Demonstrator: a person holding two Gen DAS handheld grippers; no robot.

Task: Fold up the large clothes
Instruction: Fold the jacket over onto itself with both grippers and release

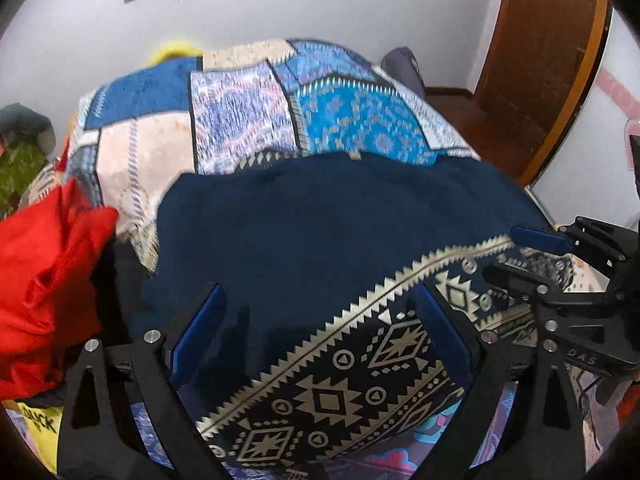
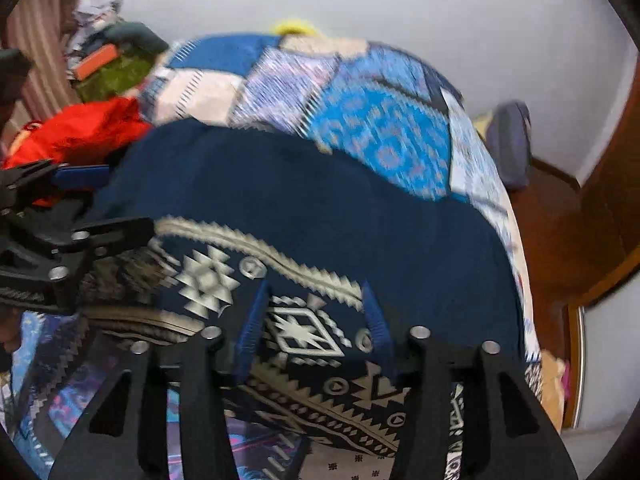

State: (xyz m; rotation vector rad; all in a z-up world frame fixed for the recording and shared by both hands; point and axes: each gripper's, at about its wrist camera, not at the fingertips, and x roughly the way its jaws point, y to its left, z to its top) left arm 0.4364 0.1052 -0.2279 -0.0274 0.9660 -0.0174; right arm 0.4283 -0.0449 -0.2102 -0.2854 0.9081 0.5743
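One navy garment (image 1: 304, 240) with a cream patterned band is spread on the patchwork bedspread (image 1: 240, 120). Two grippers are held over it: the left gripper (image 1: 320, 332) is released, pads wide apart; the right gripper (image 2: 316, 328) is also released. One red garment (image 1: 44, 280) is heaped beside it.

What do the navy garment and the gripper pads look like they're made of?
Navy garment: looks like soft knit or fleece, matte and slightly fuzzy, with a cream printed or woven band. Gripper pads: probably blue rubber or plastic, ridged surface.
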